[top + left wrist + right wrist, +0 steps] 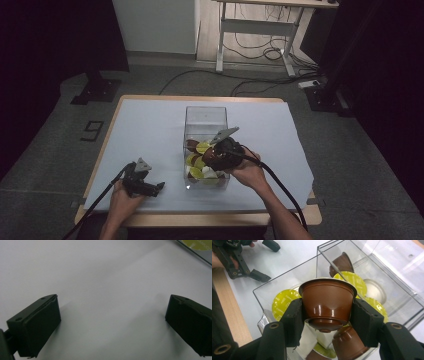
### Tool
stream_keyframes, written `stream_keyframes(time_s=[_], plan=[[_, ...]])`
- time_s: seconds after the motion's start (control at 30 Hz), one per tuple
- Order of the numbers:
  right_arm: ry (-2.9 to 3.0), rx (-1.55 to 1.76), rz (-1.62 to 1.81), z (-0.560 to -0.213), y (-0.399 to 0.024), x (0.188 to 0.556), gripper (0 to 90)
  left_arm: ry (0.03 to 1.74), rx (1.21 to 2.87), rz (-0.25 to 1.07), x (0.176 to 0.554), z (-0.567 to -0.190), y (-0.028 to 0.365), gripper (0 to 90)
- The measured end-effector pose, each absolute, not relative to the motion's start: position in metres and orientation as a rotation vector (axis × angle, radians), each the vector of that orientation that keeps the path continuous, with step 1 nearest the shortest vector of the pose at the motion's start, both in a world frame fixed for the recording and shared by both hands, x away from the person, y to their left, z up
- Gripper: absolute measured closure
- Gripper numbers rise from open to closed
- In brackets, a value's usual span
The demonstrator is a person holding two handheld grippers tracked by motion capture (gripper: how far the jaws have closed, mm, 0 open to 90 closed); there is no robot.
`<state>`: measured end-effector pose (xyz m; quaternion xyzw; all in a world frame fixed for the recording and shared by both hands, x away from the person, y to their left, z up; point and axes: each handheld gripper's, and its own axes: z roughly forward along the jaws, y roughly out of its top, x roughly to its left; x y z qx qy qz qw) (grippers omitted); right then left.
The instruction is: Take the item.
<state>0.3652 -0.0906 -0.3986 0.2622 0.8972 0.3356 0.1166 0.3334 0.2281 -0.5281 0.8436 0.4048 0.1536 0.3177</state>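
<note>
Capsule (328, 305) in right claw (327, 320) above capsule-filled box (287, 280), left claw (150, 186) leftward.

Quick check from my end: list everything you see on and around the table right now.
clear box: one, transparent, middle of the table.
coffee capsules: several, brown, white or with yellow-green lids, loose in the box.
held capsule: one, brown, gripped above the box.
table: one, white top, wood edge.
desk frame: one, pale, behind the table.
cables: several, dark, on the floor.
left claw: black, open, on the table's near left.
right claw: black, shut on the held capsule.
</note>
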Motion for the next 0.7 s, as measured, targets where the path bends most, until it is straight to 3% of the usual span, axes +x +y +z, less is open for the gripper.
stream_keyframes(time_s=[0.7], plan=[[2.559, 0.798, 1.020, -0.383, -0.114, 0.363, 44.8, 1.064, 2.220, 0.406, 0.333, -0.528, 0.228, 0.0]])
